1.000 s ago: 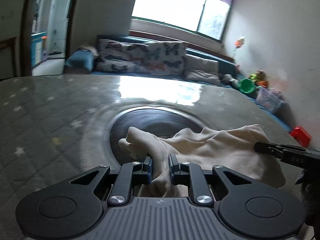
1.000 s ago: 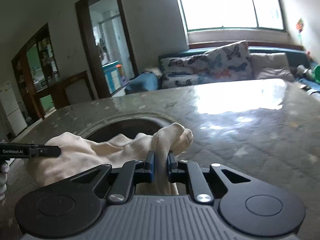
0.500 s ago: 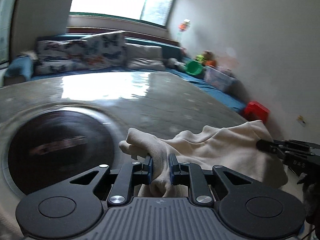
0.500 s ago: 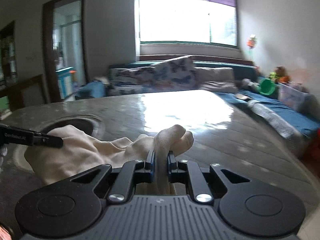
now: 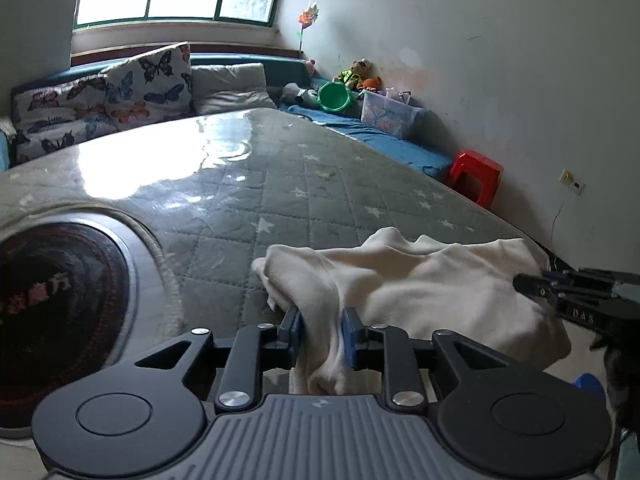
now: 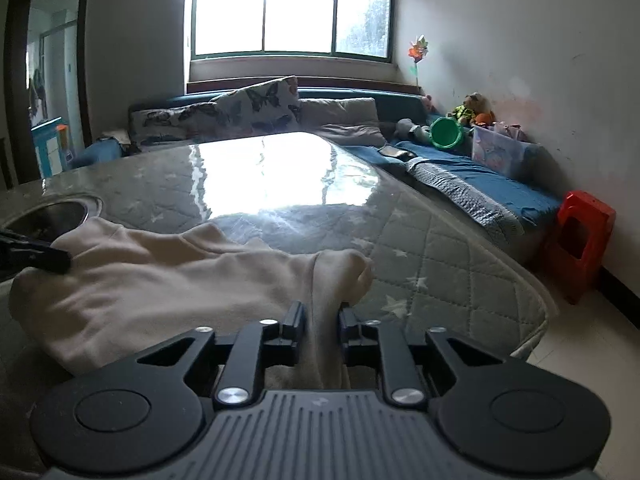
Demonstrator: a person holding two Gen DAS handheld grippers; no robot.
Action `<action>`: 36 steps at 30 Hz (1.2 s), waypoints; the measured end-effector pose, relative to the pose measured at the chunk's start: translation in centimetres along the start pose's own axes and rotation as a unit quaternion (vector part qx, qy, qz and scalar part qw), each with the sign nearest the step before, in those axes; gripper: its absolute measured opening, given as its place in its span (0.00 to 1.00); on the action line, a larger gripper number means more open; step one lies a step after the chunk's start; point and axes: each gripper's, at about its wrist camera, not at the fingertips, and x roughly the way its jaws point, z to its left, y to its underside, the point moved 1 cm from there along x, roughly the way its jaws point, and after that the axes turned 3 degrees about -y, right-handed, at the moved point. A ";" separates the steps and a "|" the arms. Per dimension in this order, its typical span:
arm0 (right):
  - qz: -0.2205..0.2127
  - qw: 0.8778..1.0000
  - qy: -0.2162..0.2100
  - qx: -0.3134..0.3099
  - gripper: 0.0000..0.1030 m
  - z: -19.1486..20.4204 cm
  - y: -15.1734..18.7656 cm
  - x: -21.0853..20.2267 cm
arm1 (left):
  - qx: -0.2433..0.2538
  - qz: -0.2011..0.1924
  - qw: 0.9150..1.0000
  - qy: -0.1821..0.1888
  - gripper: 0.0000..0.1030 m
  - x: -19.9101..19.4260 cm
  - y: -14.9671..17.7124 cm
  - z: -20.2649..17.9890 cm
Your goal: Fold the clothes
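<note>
From the left wrist cam we've got the left gripper (image 5: 321,326) with a bunched fold of the cream garment (image 5: 420,280) running right between its fingers; the jaws have just been opening a bit, cloth still sitting in the narrow gap. The rest of the garment spreads off to the right on the quilted star-print table cover (image 5: 300,200), where the right gripper (image 5: 536,284) pokes in at its far edge.

Right wrist cam: the right gripper (image 6: 322,320) is the same deal, jaws just easing apart with a cloth fold (image 6: 332,280) between them. The garment trails left toward the left gripper (image 6: 60,258).
</note>
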 end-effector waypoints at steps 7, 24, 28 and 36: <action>-0.048 0.998 -0.019 -0.025 0.34 1.5 -2.1 -1.5 | 0.004 -0.032 0.999 -0.039 0.36 -3.9 0.5 2.4; 0.000 0.969 -0.188 -0.158 0.40 16.2 -0.6 3.3 | -0.029 -0.036 0.977 -0.206 0.50 -14.3 5.8 11.0; -0.008 0.967 -0.192 -0.169 0.40 17.2 -0.7 2.7 | -0.056 -0.024 0.967 -0.249 0.51 -15.8 8.3 13.5; -0.022 0.953 -0.250 -0.168 0.52 21.4 -3.1 4.7 | -0.112 -0.007 0.938 -0.329 0.61 -17.0 11.4 17.0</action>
